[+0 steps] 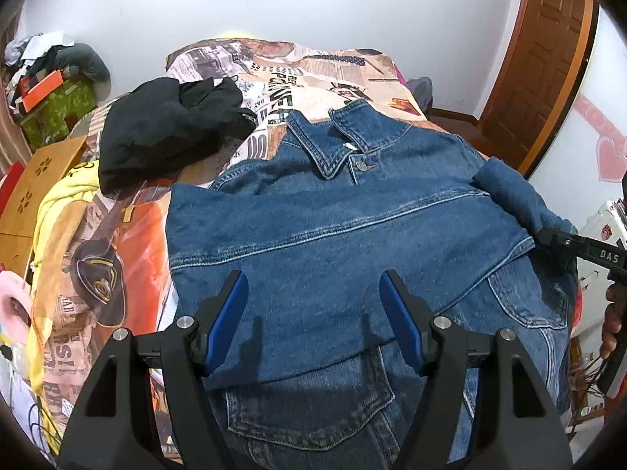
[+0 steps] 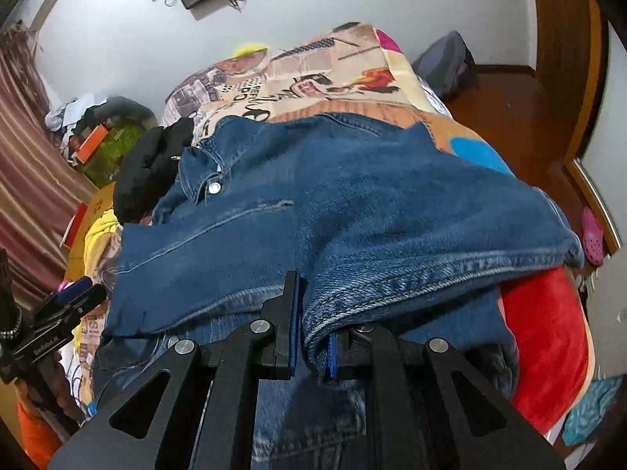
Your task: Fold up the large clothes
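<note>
My right gripper (image 2: 311,337) pinches the denim jacket (image 1: 333,227) sleeve; my left gripper (image 1: 313,325) hangs spread above. Folding is only partway.

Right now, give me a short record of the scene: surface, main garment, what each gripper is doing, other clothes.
surface: bed with printed cover
main garment: denim jacket, collar away from the cameras, one side folded over
left gripper: open above the jacket, holding nothing
right gripper: shut on the jacket's sleeve
other clothes: black garment beside the collar
</note>
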Tool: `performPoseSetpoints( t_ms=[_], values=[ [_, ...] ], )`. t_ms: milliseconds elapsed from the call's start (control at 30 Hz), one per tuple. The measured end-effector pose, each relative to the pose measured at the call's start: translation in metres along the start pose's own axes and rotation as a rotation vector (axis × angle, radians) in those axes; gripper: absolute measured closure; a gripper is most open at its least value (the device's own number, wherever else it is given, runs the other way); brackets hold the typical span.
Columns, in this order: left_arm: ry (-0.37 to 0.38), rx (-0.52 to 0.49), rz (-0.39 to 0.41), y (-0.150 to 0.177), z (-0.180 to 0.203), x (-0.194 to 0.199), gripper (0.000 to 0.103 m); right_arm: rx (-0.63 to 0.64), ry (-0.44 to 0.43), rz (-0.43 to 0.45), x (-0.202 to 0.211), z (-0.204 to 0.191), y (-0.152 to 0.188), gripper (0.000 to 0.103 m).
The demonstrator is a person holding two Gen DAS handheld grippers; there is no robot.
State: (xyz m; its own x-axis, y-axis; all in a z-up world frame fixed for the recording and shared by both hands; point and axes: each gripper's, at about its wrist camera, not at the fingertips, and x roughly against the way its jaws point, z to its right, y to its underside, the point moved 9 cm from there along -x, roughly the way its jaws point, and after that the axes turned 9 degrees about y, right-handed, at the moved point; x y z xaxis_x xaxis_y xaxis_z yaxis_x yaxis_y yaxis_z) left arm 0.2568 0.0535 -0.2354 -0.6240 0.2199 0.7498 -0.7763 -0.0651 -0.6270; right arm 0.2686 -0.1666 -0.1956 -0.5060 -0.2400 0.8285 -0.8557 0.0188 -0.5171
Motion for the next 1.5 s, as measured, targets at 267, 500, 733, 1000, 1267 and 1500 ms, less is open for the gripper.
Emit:
performPoseSetpoints(
  t_ms=[267, 500, 733, 1000, 1267, 1500],
  values=[
    [-0.016, -0.045, 0.001, -0.004, 0.015, -0.001, 0.034, -0.047, 0.014, 0.081, 0.041, 0.017, -0.004, 0.072],
    [-0.004, -0.067, -0.001, -0.013, 0.032, -0.008, 0.035, -0.131, 0.09, 0.208, 0.07, 0.053, -0.024, 0.051],
    [0.007, -0.086, -0.005, -0.019, 0.048, -0.014, 0.035, -0.364, 0.118, 0.187, 0.046, 0.116, -0.029, 0.045],
    [0.005, -0.069, -0.018, -0.023, 0.049, -0.025, 0.035, -0.632, 0.03, 0.027, -0.024, 0.162, -0.005, 0.045],
    [0.004, -0.033, -0.038, -0.021, 0.04, -0.037, 0.035, -0.71, -0.019, 0.027, -0.052, 0.174, -0.016, 0.043],
    [0.003, -0.012, -0.034, -0.019, 0.031, -0.037, 0.035, -0.575, 0.049, 0.032, -0.053, 0.169, -0.04, 0.092]
  ],
)
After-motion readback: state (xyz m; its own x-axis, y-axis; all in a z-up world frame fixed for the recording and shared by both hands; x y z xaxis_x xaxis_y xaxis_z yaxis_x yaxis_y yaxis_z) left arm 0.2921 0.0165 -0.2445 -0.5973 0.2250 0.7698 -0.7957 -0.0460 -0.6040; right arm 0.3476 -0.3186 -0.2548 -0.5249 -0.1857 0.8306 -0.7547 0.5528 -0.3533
